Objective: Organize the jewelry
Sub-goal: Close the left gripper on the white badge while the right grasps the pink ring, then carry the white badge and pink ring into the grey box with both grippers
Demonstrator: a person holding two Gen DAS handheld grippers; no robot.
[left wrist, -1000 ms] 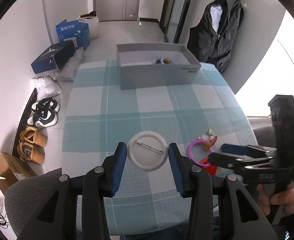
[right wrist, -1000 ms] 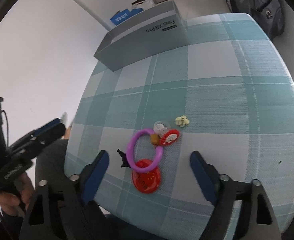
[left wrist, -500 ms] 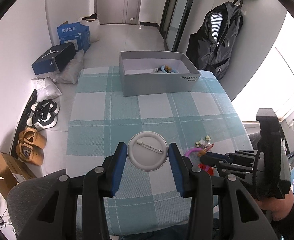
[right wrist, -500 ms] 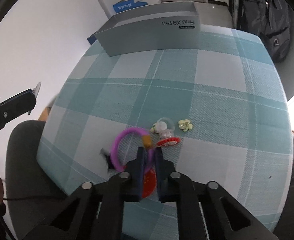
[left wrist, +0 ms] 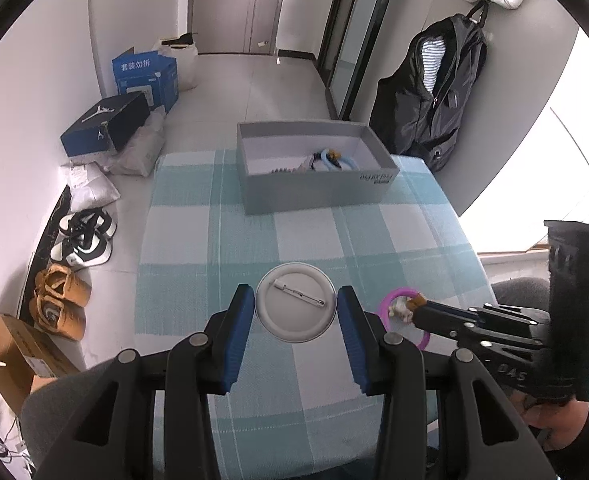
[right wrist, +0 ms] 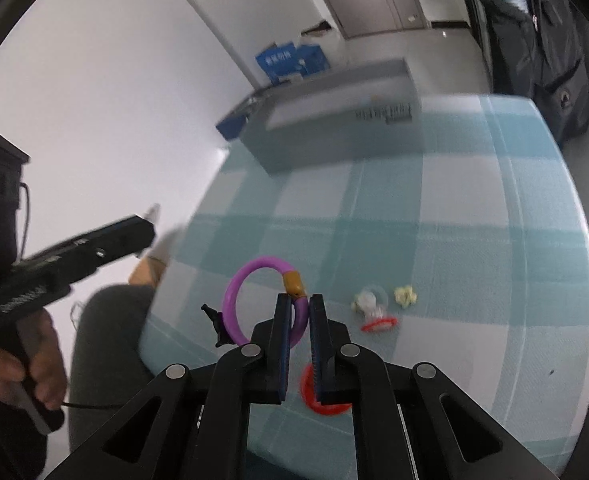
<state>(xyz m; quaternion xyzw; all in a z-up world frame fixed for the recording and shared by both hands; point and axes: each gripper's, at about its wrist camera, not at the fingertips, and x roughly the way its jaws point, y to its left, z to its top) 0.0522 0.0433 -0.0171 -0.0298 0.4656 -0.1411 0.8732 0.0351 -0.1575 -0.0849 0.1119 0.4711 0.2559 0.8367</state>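
The purple ring (right wrist: 250, 296) is a smooth plastic hoop with an amber bead (right wrist: 293, 282) on its rim and a small black charm (right wrist: 214, 320) hanging off the opposite side; the right gripper (right wrist: 297, 312) is clamped on its rim just below the bead and holds it clear of the checked teal-and-white tablecloth (right wrist: 434, 240). The left gripper (left wrist: 294, 320) holds a round white pin badge (left wrist: 296, 307) between its blue pads, back side up so that its metal pin shows. The one container is a grey open box (left wrist: 314, 196) at the far end of the table; inside it lie a pale blue ring (left wrist: 336, 160) with an amber bead and a few small pieces too tangled to count. On the cloth near the right gripper are four loose items: a red round badge (right wrist: 322, 396) partly hidden by the fingers, a small red-rimmed piece (right wrist: 379, 325), a clear whitish charm (right wrist: 368, 300) touching it, and a pale yellow flower (right wrist: 405, 295) just beside that.
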